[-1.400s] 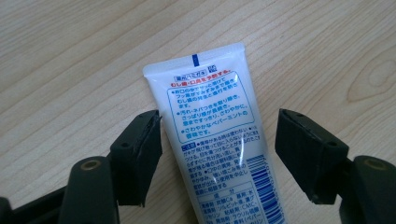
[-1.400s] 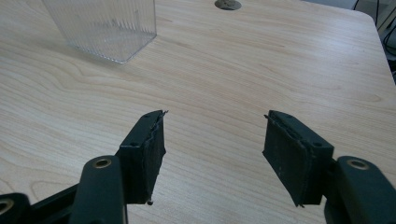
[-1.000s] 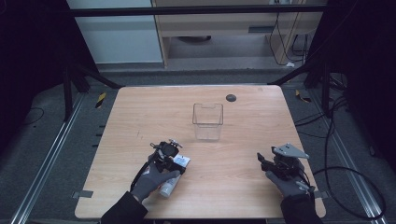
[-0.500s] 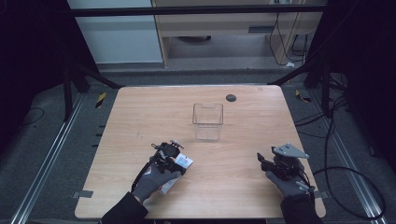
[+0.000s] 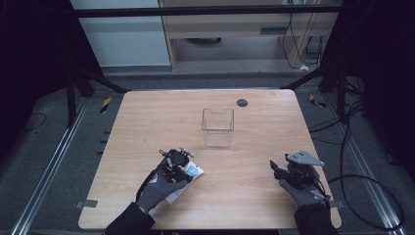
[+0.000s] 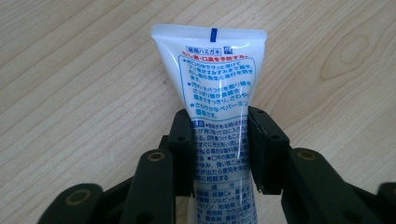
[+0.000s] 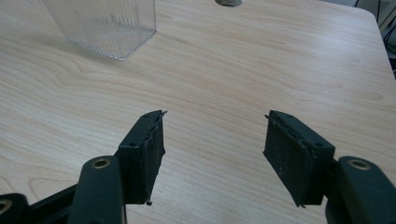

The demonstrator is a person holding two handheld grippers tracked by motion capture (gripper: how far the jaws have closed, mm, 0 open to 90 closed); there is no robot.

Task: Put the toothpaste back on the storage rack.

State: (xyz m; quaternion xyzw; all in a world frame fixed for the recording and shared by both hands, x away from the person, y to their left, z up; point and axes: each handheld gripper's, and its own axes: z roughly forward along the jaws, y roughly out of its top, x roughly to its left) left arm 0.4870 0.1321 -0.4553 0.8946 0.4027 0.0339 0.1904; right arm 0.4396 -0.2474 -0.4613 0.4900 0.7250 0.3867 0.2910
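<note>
A high view looks down on a pale wooden table [image 5: 147,122]. At the lower left of the frame, a gloved hand holds the left tongs [image 5: 182,166] over a white plastic tube printed with blue and red text [image 5: 188,177], which lies flat on the table. In the left gripper view, the tube [image 6: 217,93] runs up the middle of the frame with its flat crimped end at the top. The two black jaws have just been closing and now pinch the tube's body from both sides, likely so it can be lifted. A clear, ribbed plastic box [image 5: 218,127] stands open-topped at the centre of the table, well apart from the tube; it looks like the place the tube is meant to go. At the lower right, the right tongs [image 5: 275,169] are spread with nothing between them, hovering low over bare wood, seemingly waiting. A small dark round disc [image 5: 242,102] sits near the table's far edge.
</note>
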